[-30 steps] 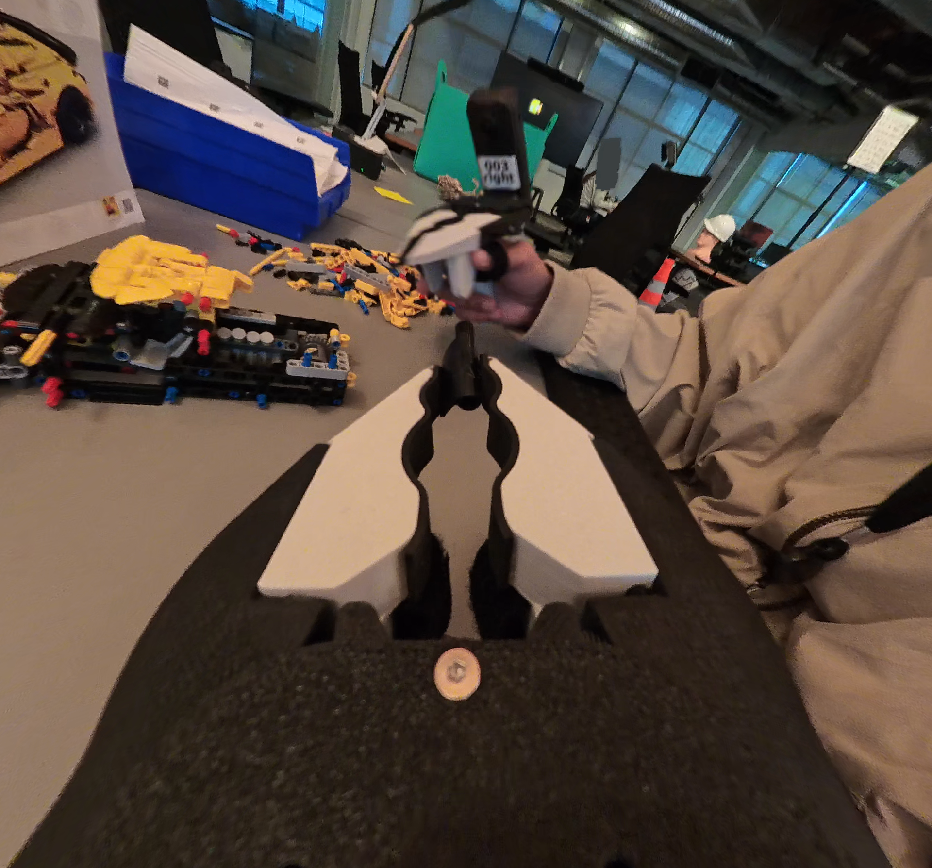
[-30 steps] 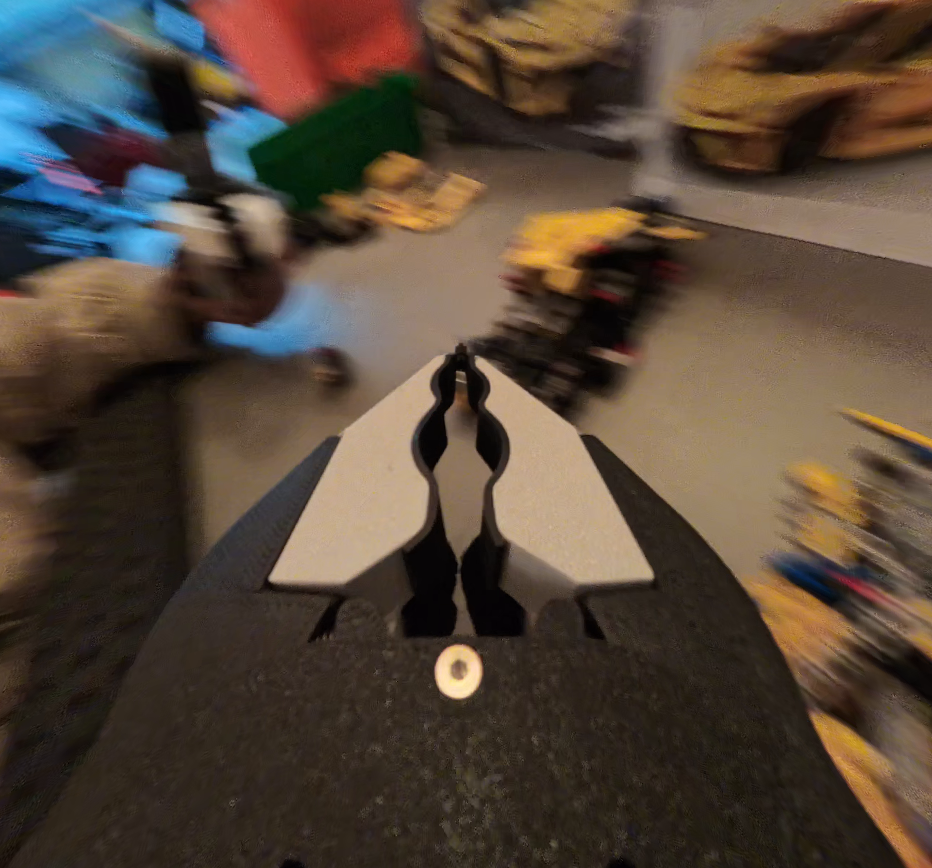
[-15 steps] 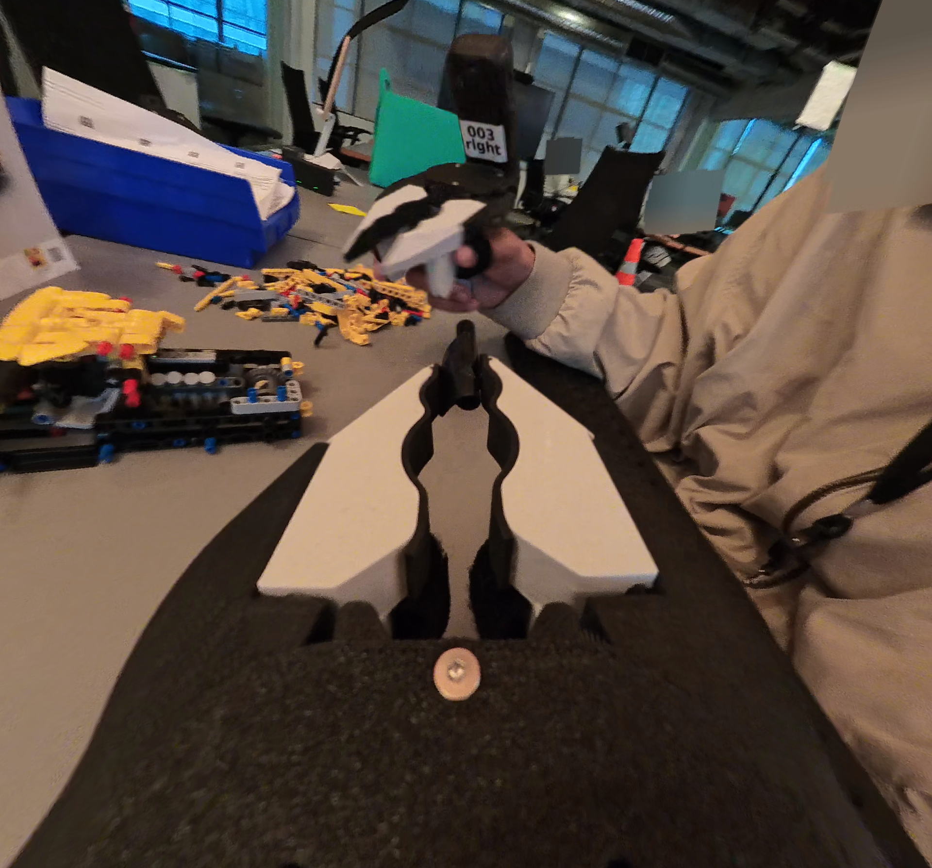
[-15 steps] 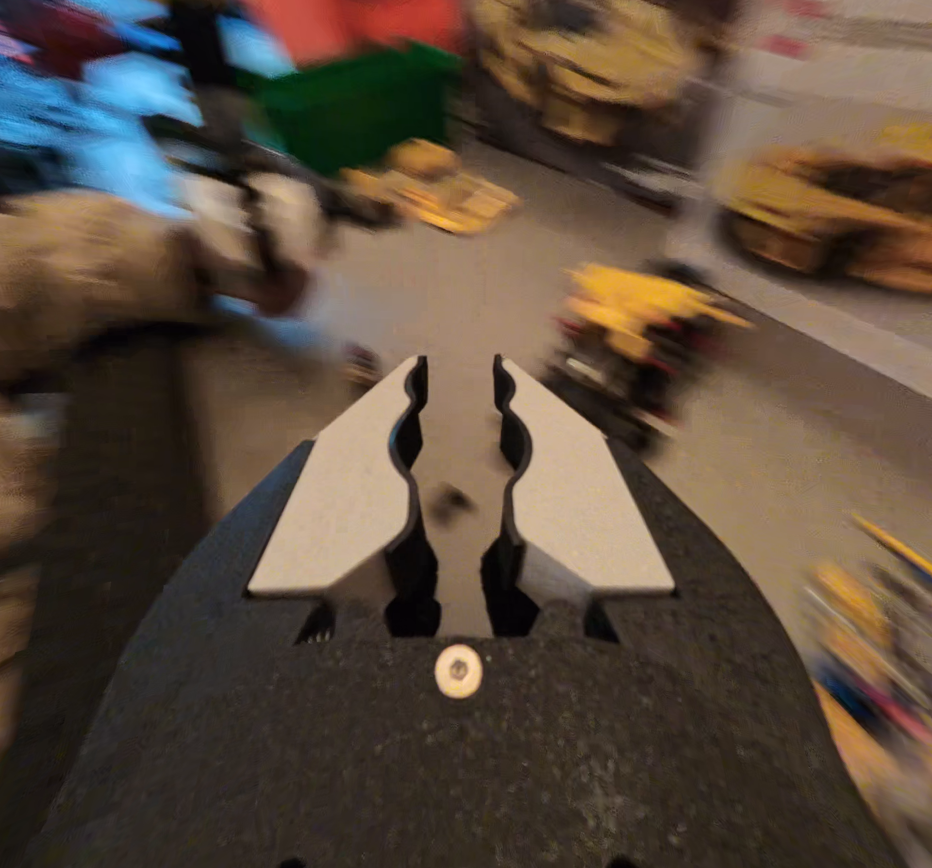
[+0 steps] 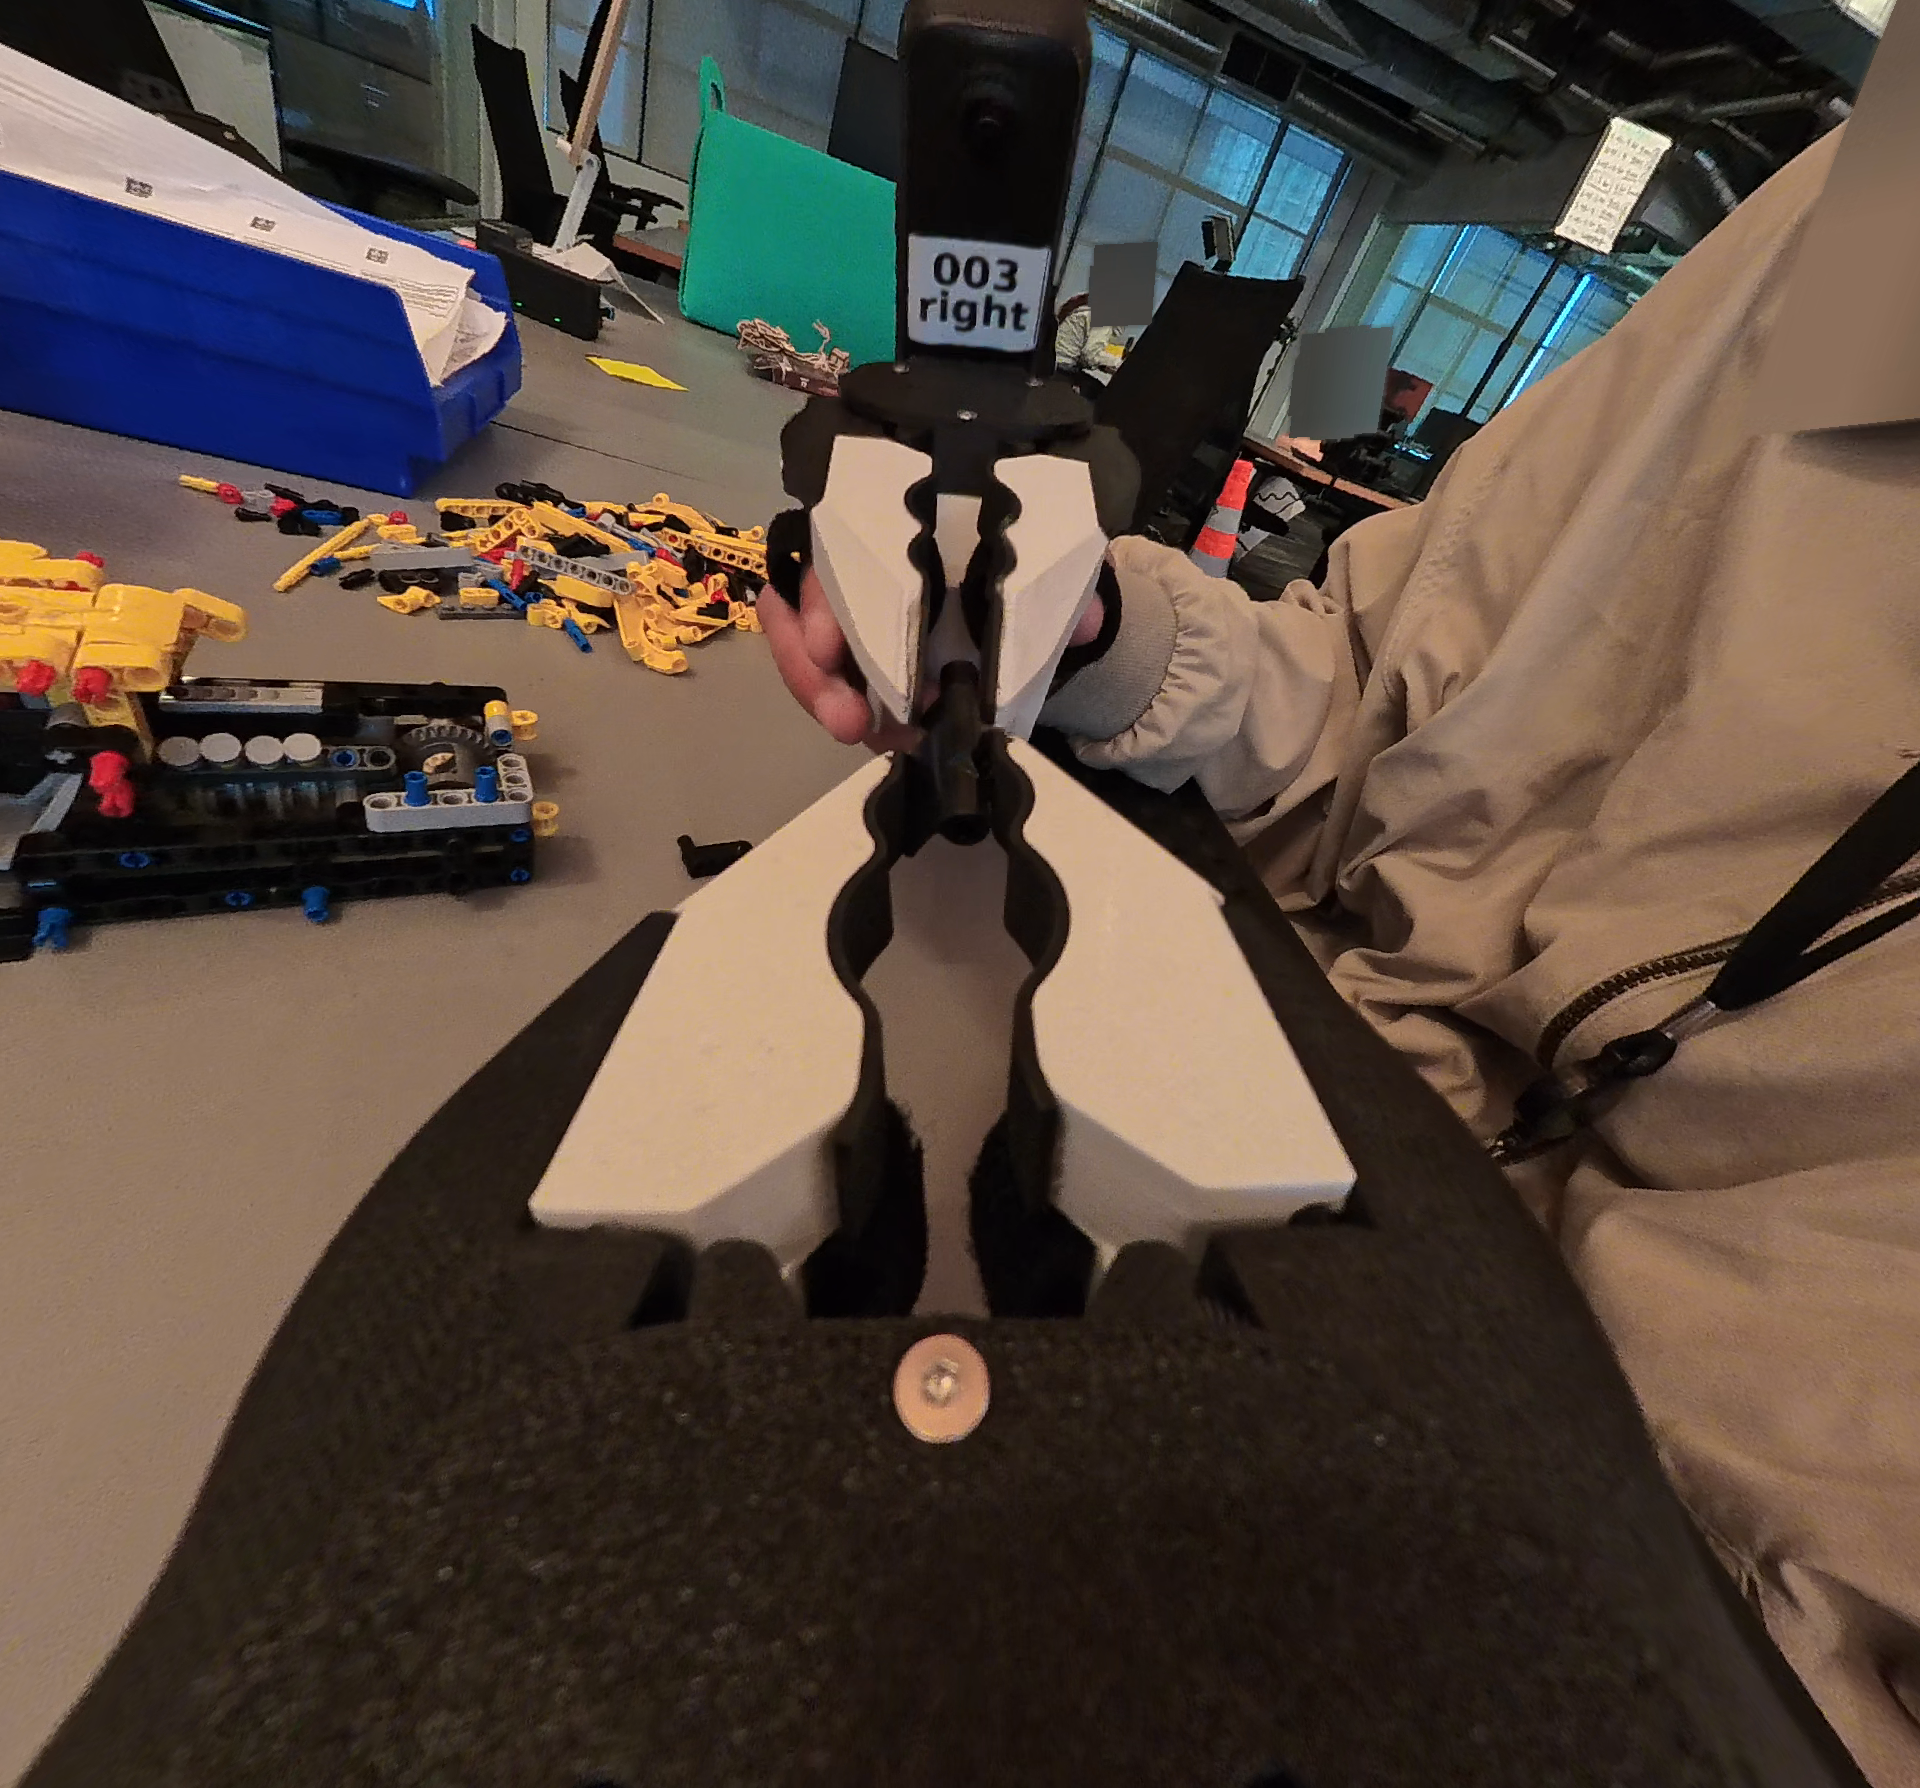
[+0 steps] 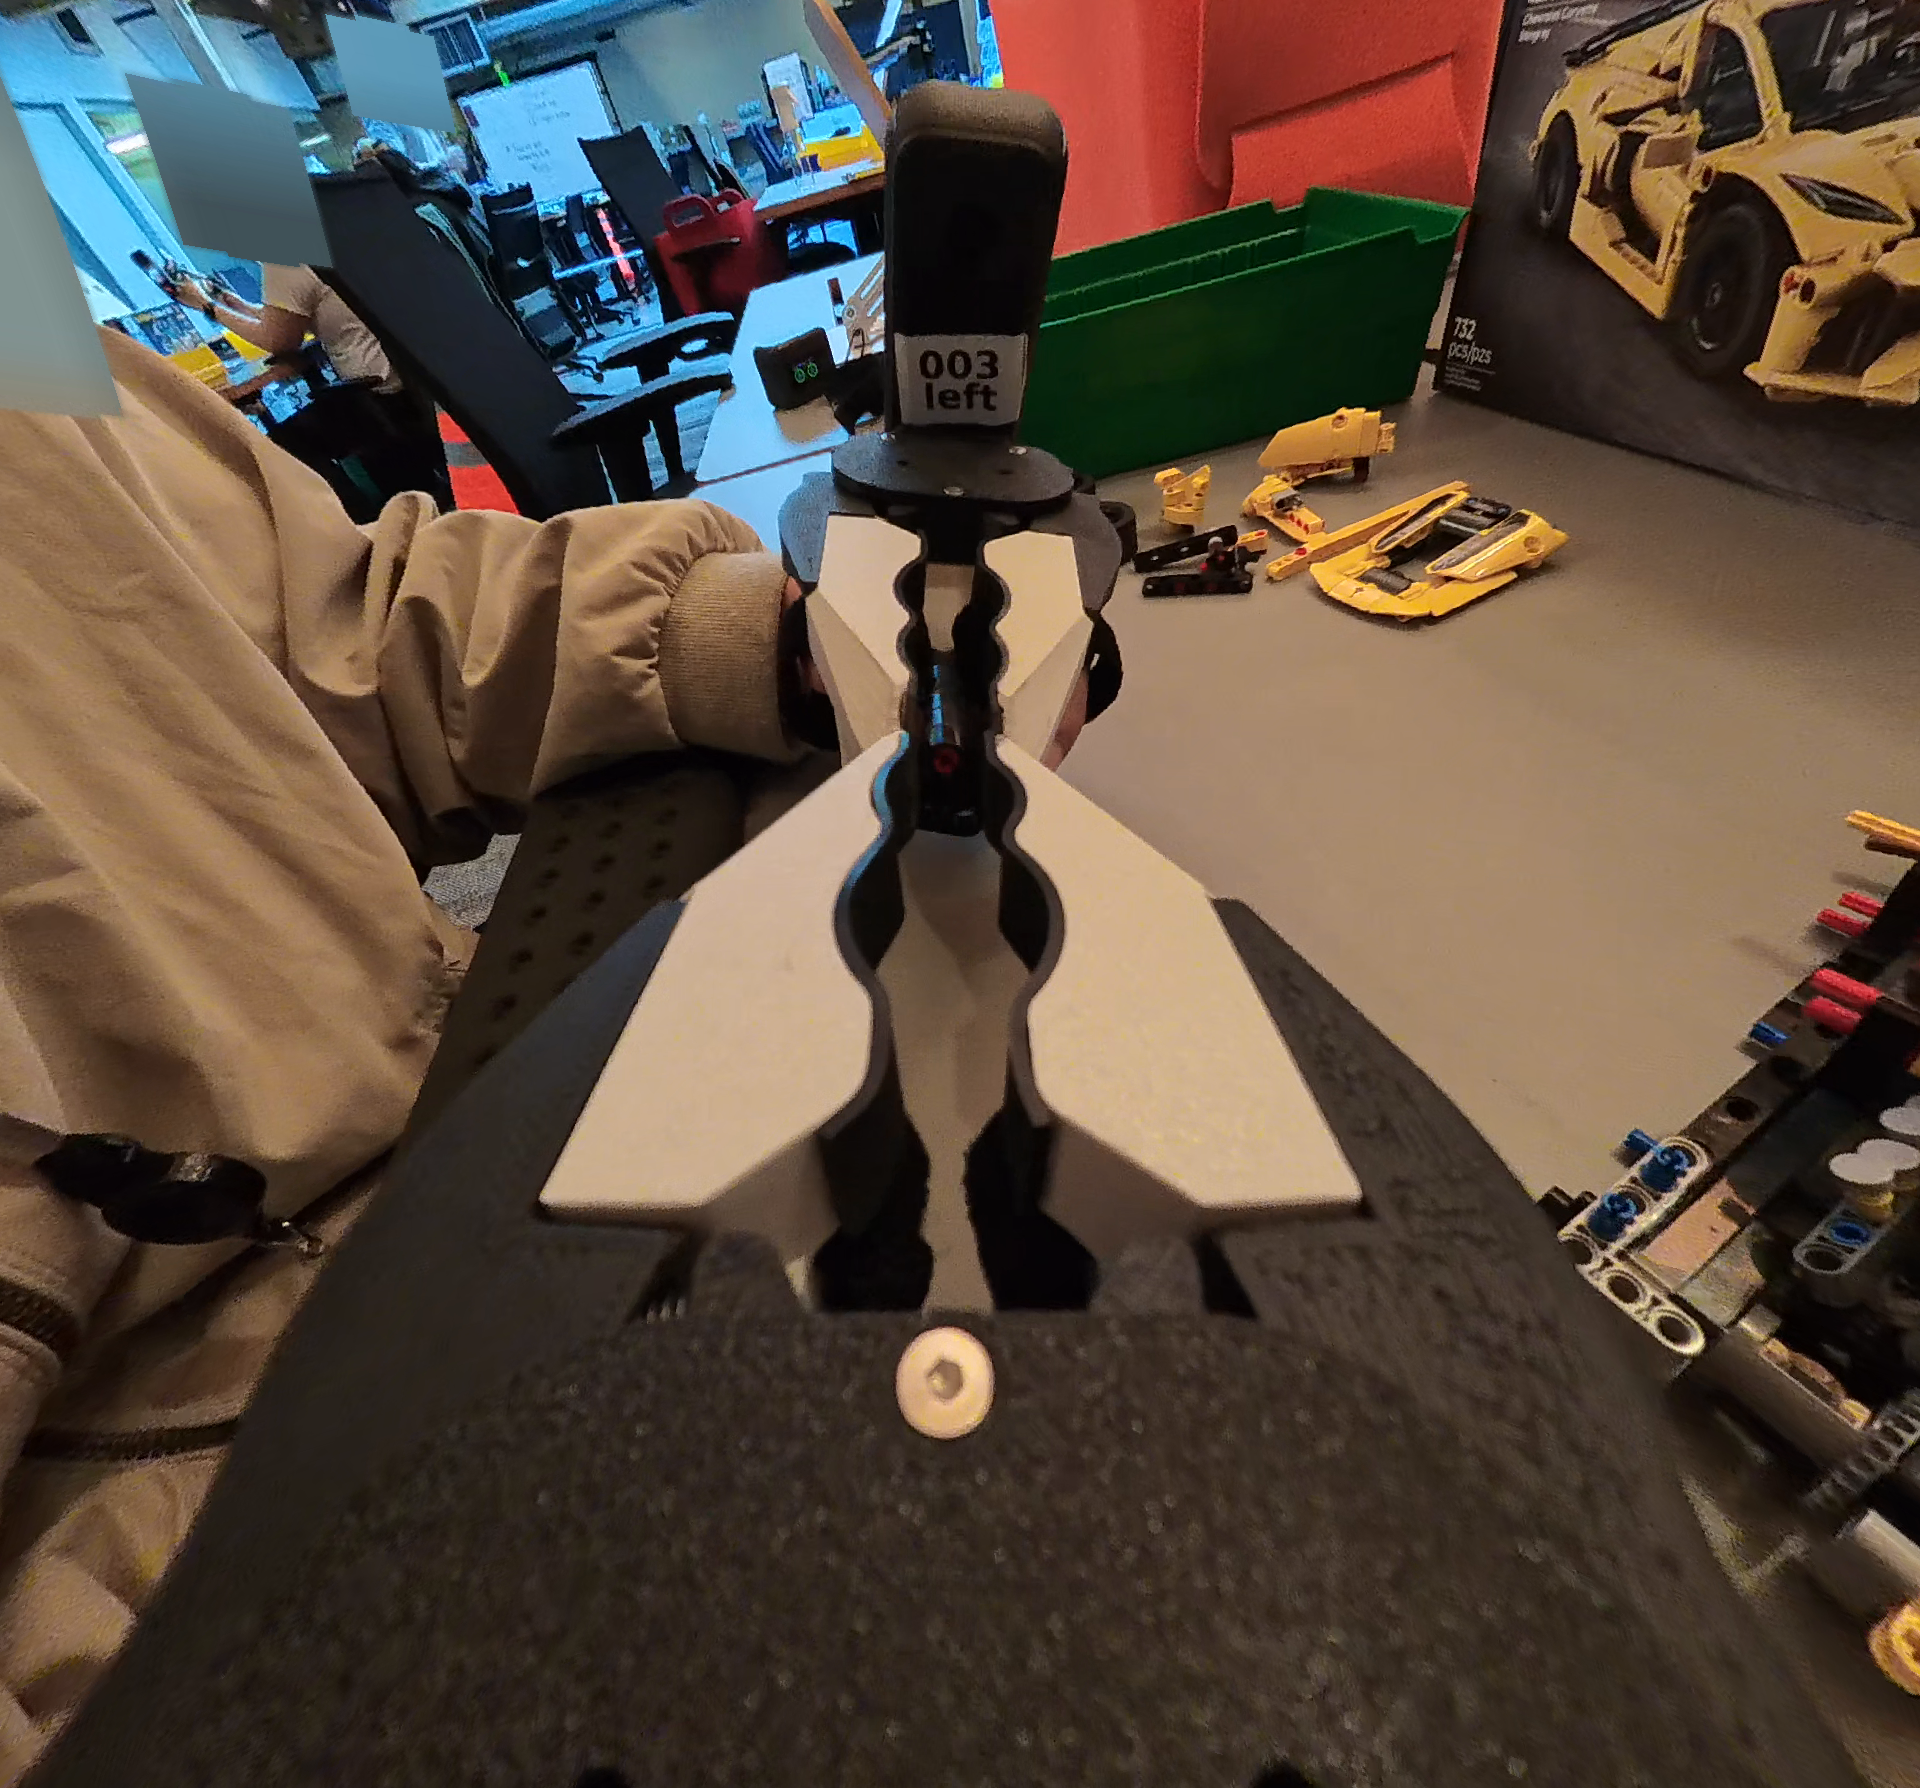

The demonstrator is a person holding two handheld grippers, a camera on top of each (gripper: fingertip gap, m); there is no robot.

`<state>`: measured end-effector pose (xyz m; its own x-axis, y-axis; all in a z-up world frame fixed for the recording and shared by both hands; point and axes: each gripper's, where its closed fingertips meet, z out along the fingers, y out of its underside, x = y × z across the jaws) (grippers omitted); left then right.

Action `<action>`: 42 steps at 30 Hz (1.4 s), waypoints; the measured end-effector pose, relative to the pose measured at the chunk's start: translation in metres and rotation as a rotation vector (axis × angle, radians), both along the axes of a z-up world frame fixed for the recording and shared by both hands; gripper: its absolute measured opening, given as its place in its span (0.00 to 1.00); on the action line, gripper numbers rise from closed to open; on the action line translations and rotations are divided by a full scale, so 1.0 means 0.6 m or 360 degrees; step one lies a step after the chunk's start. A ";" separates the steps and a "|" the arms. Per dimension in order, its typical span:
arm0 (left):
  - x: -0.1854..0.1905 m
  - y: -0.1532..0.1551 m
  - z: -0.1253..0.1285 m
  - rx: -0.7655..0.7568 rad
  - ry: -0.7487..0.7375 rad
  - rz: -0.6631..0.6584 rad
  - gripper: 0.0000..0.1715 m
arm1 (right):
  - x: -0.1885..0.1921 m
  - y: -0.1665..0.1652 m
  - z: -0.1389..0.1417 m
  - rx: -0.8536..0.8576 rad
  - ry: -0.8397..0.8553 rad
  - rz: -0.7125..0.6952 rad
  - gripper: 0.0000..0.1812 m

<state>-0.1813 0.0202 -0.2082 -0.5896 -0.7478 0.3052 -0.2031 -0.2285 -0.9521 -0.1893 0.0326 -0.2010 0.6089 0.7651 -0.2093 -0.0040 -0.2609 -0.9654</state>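
My left gripper (image 5: 954, 782) is shut on a small black rod-like brick part (image 5: 958, 762), held above the grey table (image 5: 312, 1063). My right gripper (image 5: 956, 699) points straight at it, tip to tip, and its fingers close on the far end of the same part. In the right wrist view the right gripper (image 6: 948, 782) grips the black part (image 6: 945, 767), which shows a red spot, and the left gripper (image 6: 951, 699) faces it. A person's hands in beige sleeves (image 5: 1299, 658) hold both grippers.
A half-built black and yellow brick chassis (image 5: 270, 803) lies left, with a pile of loose pieces (image 5: 582, 575) and a blue bin (image 5: 208, 356) behind. One small black piece (image 5: 712, 848) lies on the table. A green bin (image 6: 1226, 336), yellow body panels (image 6: 1423, 554) and a car box (image 6: 1714, 180) stand beyond.
The right gripper opened half a second ago, swung round to face the left gripper and closed on the black part that the left gripper has held throughout.
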 end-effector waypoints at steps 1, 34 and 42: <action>0.000 0.001 -0.001 0.0006 0.0004 0.0008 0.09 | 0.002 0.000 0.000 0.0004 -0.0004 -0.0011 0.05; -0.031 0.079 0.052 -0.0110 -0.0195 0.0276 0.06 | 0.388 -0.012 -0.075 -0.0356 -0.0667 -0.1007 0.03; -0.001 0.074 0.004 -0.0008 0.0030 0.0327 0.06 | 0.524 -0.104 -0.151 -0.0753 -0.0992 -0.1202 0.05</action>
<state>-0.1821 0.0644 -0.2058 -0.4189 -0.8502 0.3189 -0.1693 -0.2719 -0.9473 0.1251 -0.0298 -0.2914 0.9896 0.0719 0.1244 0.1364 -0.7429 -0.6553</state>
